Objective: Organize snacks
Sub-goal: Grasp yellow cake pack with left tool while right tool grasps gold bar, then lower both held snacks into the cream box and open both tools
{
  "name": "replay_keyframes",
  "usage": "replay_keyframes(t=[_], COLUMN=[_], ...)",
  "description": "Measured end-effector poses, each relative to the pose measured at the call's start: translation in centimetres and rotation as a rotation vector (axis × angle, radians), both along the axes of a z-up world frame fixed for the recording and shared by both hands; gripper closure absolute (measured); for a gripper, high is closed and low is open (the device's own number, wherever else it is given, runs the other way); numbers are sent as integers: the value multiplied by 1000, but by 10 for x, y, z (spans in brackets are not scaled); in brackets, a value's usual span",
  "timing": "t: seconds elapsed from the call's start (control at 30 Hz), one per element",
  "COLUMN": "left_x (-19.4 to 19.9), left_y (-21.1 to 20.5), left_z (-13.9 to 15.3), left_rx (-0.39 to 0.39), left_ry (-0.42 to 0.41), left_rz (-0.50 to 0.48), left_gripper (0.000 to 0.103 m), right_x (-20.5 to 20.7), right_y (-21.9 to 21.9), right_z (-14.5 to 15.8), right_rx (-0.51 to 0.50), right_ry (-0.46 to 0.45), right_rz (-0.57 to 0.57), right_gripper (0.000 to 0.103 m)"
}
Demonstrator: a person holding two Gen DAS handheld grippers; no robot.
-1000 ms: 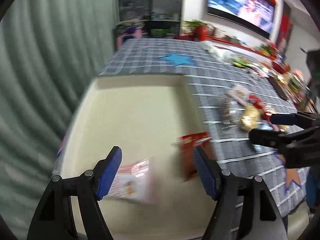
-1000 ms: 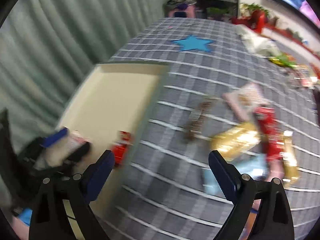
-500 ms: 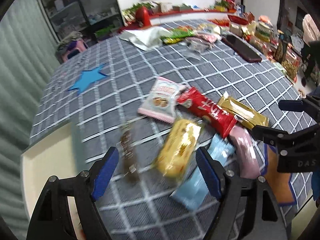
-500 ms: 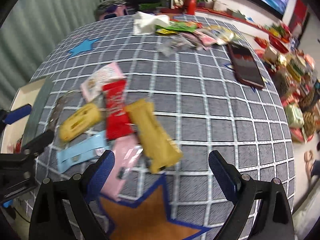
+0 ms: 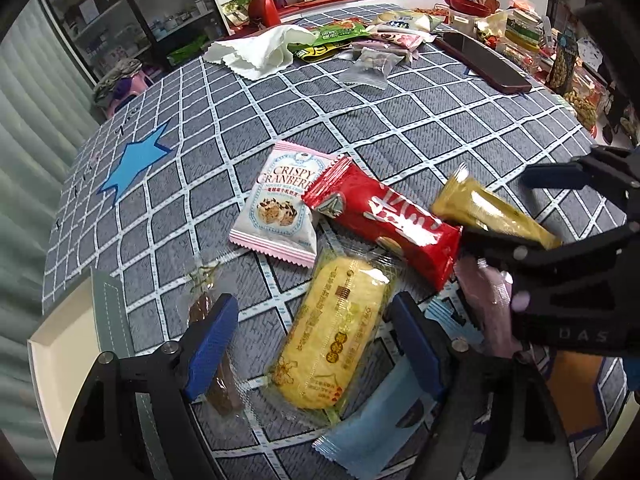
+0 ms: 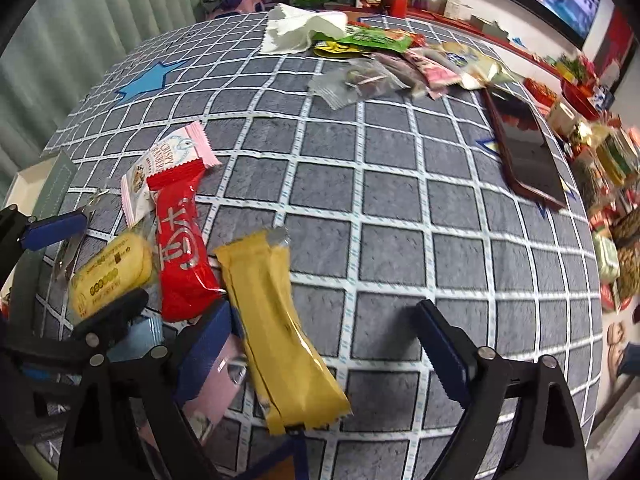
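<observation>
Several snacks lie on the grey checked cloth. My left gripper [image 5: 316, 344] is open, its jaws on either side of a yellow cake pack [image 5: 336, 332]. A brown candy bar [image 5: 212, 344] lies by its left finger. A red bar [image 5: 384, 224], a pink cranberry pack [image 5: 280, 204] and a light blue pack [image 5: 376, 432] lie around. My right gripper [image 6: 320, 352] is open over a gold bar [image 6: 276, 328]; a pink pack [image 6: 216, 392] lies under its left finger. The gold bar also shows in the left wrist view [image 5: 492, 212].
A cream tray [image 5: 60, 364] sits at the table's left edge. At the far side lie a white napkin [image 6: 300, 28], more snack packs [image 6: 372, 40] and a dark phone [image 6: 524, 148]. Shelves of goods stand to the right.
Both grippers have swung from the cream tray over to the snack pile. The left now straddles the yellow cake pack, the right the gold bar.
</observation>
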State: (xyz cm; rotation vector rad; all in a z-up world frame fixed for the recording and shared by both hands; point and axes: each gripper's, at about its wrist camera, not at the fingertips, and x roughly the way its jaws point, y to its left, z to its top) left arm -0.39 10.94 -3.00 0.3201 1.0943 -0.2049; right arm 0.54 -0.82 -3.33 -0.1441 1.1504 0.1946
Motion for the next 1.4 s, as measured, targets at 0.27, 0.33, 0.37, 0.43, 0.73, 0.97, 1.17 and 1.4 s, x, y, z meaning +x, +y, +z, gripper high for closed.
replay_keyframes(t=[0.27,0.33,0.37,0.43,0.73,0.97,1.17,1.4], left_x=[-18,-24,-26,-30,-50,-71,-86,-101], left_y=[6,9,11,16,32,50,77,118], left_z=[2,4,5,8,43,65,79,87], left_rx=[-125,-136,-144,-154,-172,-151,-163,-161], left_ry=[54,49,47,34,-61,-116,-148,-173], left_rz=[55,67,76,95,153,184,224,286], left_gripper=[63,63,63,64,64,64,64,64], right_x=[-23,-29,-33,-36,-51,-60,-68,-71], right_y=[-22,-39,-48,-59,-56,-25,13,77], right_z=[8,9,10,14,35,50,65,81], right_rx=[75,170,211,257,323,327,317,322], right_ry=[23,45,51,53,26,7,-11,-11], right_rz=[-13,-46,-68,-93,-70,-3,78,183], right_gripper=[77,77,77,77,77,77,77,77])
